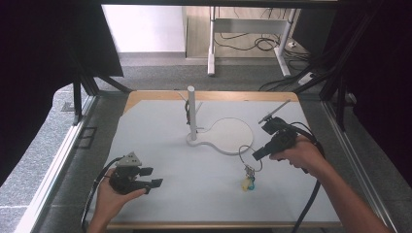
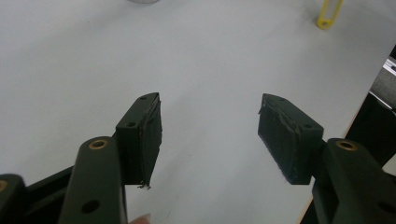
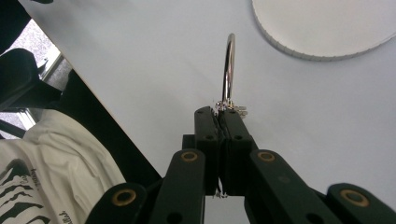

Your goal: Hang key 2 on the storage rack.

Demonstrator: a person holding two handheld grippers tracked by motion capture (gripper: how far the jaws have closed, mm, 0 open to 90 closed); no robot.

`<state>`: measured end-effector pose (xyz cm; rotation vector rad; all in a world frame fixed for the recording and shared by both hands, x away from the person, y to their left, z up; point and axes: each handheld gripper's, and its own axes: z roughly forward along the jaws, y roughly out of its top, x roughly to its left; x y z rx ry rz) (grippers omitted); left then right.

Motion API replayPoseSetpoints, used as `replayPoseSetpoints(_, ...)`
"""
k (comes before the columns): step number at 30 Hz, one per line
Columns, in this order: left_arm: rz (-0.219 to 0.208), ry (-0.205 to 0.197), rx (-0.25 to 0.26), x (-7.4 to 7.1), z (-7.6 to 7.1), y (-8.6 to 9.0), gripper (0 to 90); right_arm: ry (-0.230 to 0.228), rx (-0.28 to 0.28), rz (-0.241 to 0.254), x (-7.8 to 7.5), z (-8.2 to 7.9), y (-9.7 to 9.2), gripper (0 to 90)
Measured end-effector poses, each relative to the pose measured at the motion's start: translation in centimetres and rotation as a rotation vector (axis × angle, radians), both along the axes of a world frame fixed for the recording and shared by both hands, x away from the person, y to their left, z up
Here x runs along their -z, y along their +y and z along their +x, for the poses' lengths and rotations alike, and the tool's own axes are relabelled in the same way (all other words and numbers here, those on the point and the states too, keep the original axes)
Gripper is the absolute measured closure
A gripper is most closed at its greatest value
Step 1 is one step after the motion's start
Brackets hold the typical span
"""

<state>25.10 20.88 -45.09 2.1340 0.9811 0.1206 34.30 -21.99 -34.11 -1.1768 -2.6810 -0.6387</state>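
Note:
A metal key ring carries small keys and a yellow tag on the white table at the right of centre. My right gripper is shut on the rim of the ring, which stands edge-on beyond the closed jaws as the key ring in the right gripper view. The yellow tag seems to rest on the table. My left gripper lies in a hand near the front left, open and holding nothing. The yellow tag is far beyond it.
A white post on a round base stands upright at the table's middle. A white round disc lies to its right, close behind the key ring, and appears as the disc in the right gripper view. The table's edge runs near the forearms.

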Motion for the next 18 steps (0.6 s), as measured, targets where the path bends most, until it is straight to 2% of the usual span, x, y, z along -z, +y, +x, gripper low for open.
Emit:
replayPoseSetpoints(7, 0.002, -0.001, 0.003, 0.1, 0.0, -0.1, 40.0, -0.007, 0.005, 0.000, -1.2, 0.9, 0.4, 87.7)
replayPoseSetpoints(18, 0.000, 0.000, 0.002, 0.1, 0.0, -0.1, 40.0, -0.039, 0.042, 0.039, -3.5, 2.2, 0.0, 87.7)
